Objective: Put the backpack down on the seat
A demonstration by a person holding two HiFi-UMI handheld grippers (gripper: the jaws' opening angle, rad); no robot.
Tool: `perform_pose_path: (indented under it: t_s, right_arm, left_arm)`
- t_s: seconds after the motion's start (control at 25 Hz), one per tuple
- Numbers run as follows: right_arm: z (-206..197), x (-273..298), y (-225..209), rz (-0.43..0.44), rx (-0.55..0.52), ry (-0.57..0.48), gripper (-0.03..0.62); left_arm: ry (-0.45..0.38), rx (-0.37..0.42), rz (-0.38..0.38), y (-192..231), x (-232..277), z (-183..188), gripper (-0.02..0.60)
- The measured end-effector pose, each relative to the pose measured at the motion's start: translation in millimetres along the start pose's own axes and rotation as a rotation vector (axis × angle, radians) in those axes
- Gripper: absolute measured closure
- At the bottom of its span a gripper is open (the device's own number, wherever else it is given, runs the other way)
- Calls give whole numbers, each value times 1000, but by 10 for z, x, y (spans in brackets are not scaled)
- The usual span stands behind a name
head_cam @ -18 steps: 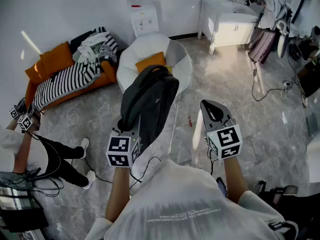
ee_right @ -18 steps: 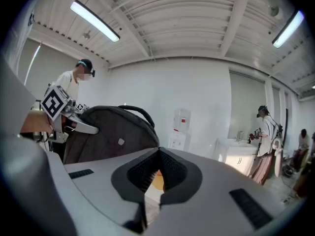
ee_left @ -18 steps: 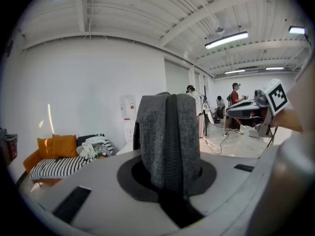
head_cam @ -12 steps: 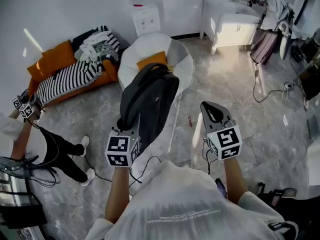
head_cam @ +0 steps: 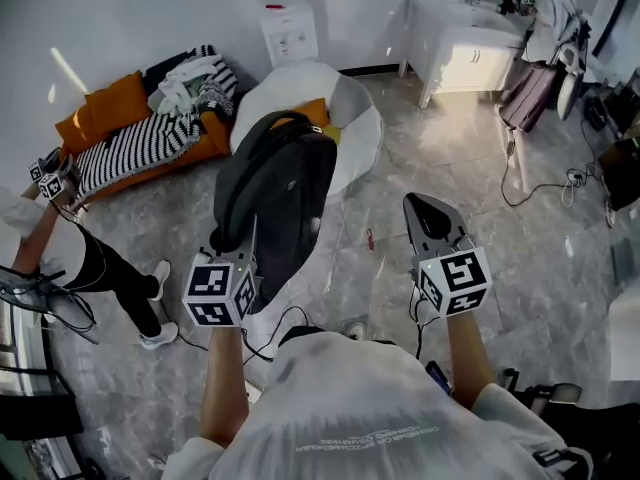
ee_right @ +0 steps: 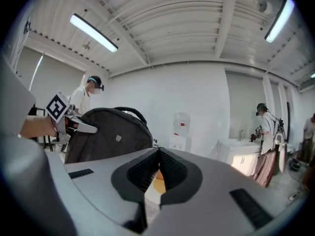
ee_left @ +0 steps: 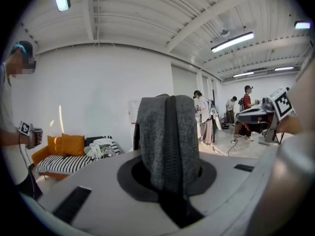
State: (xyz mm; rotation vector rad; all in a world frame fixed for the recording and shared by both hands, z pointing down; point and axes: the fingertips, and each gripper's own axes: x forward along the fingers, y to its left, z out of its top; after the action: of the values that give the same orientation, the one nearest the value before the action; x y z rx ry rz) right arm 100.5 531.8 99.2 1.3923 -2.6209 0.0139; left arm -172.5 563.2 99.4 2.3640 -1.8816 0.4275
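Note:
A dark grey backpack point(head_cam: 275, 193) hangs upright in the air in front of a round white seat point(head_cam: 350, 133) that has an orange cushion point(head_cam: 312, 110) on it. My left gripper point(head_cam: 248, 250) is at the backpack's lower left. In the left gripper view its jaws are shut on a grey woven strap point(ee_left: 167, 141) of the backpack. My right gripper point(head_cam: 428, 213) is apart from the backpack, off to its right. Its jaws point(ee_right: 157, 156) are shut with nothing between them, and the backpack point(ee_right: 108, 134) shows at their left.
An orange sofa point(head_cam: 95, 118) with a striped blanket stands at the left wall. A person point(head_cam: 60, 258) stands at the left with grippers and cables. A white cabinet point(head_cam: 470, 53) and another person point(head_cam: 545, 23) are at the back right. Cables lie on the marble floor point(head_cam: 520, 198).
The backpack and my left gripper have shifted left and slightly down in the head view. The person at the left has moved. My right gripper has stayed put.

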Motion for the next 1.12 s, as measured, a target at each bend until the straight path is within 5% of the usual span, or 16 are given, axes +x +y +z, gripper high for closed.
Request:
perform_pose_path:
  t_s: [0.6,1.12]
  right_arm:
    - [-37,-196,-213,18,49,-10,594]
    - [-55,127,-345,-11,51,16,594]
  left_arm:
    - [-26,-34,65,-139,-224,137,499]
    - [-56,-29,23,-109,92,255,499]
